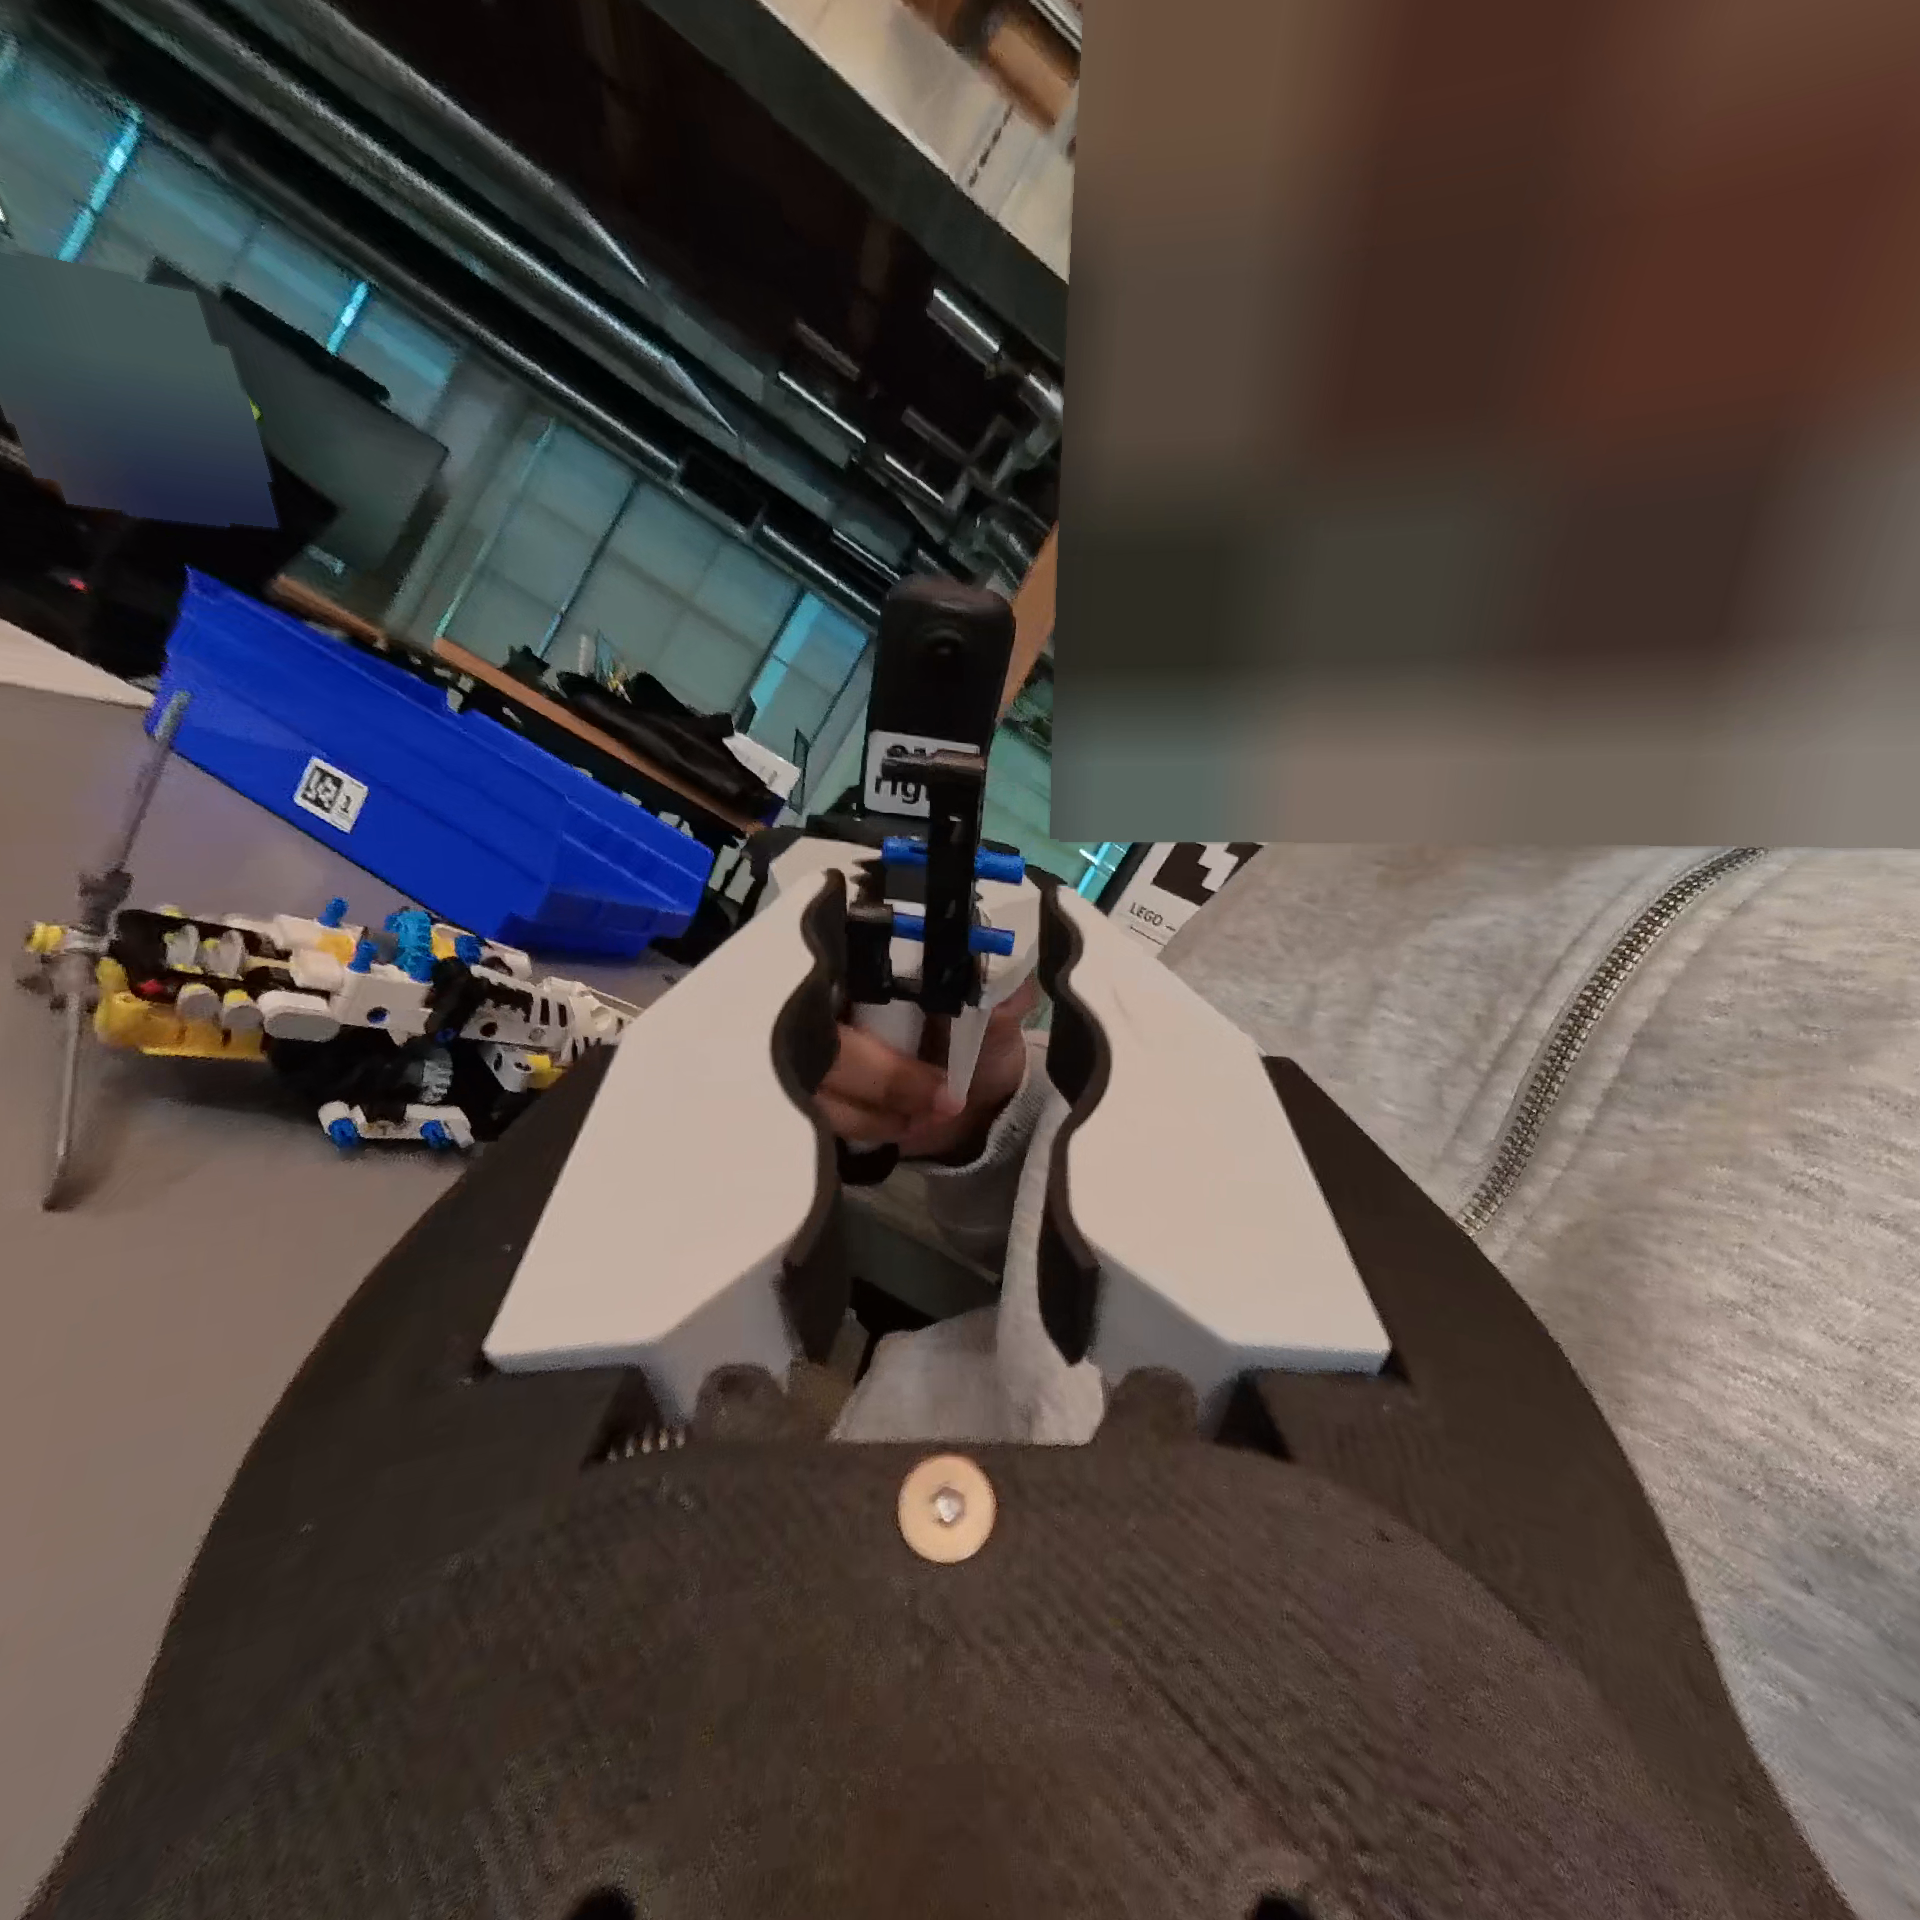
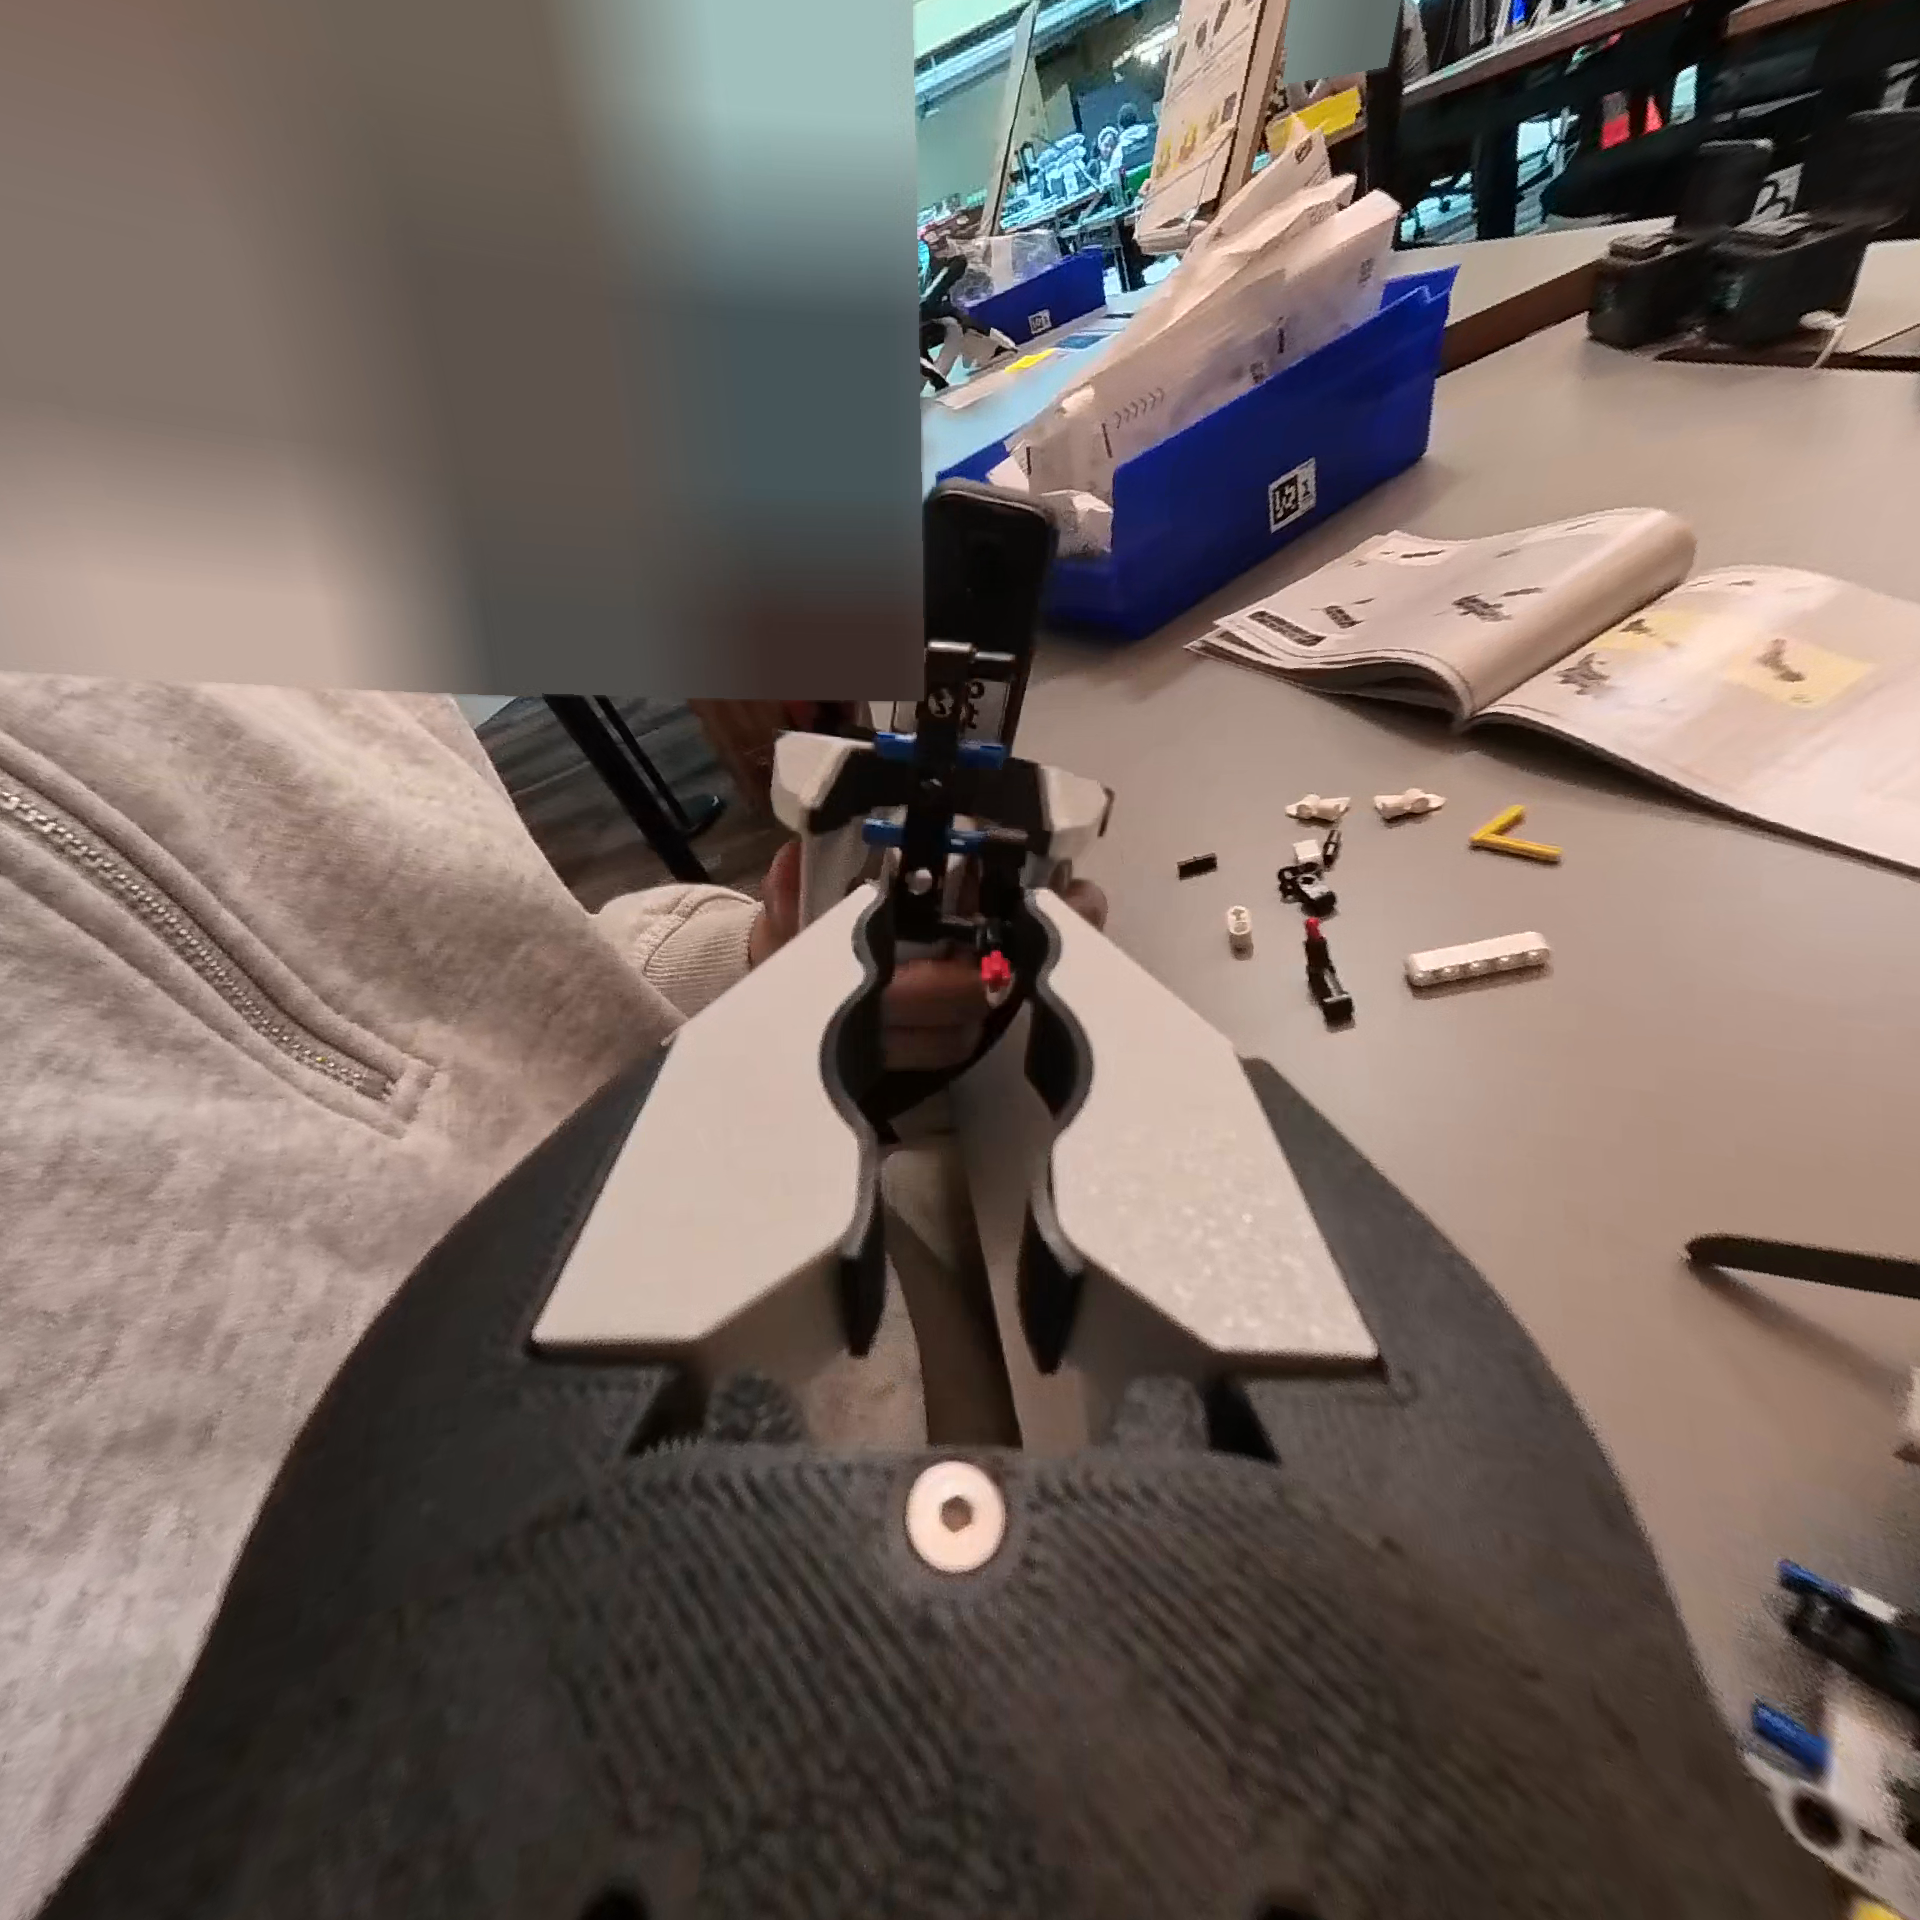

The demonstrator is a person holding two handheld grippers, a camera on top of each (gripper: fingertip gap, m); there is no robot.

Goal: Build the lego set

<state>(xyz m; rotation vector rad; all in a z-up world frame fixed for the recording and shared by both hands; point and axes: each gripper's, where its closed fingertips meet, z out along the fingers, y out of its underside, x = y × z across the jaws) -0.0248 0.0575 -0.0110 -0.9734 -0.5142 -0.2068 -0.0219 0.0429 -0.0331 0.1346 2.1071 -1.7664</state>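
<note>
Both grippers are held up off the table, tip to tip, in front of a person in a grey hoodie point(image 1: 1558, 1195). A small black lego sub-assembly point(image 1: 951, 904) with blue pins stands upright between them. My left gripper point(image 1: 935, 935) is closed around it at the fingertips. My right gripper point(image 2: 951, 920) meets it from the other side, closed on its lower part, where a small red piece point(image 2: 994, 968) shows. The sub-assembly point(image 2: 928, 800) sticks up above the right fingertips. The larger white, black and yellow lego model point(image 1: 312, 997) lies on the table to the left.
A blue bin point(image 1: 436, 790) stands behind the model, and a grey rod point(image 1: 104, 935) sticks out from its end. In the right wrist view are an open instruction booklet point(image 2: 1558, 644), a blue bin of bags point(image 2: 1247, 447), loose small pieces point(image 2: 1320, 904), a white beam point(image 2: 1475, 961) and a yellow angled piece point(image 2: 1512, 836). My two grippers' fingertips are within a few centimetres of each other.
</note>
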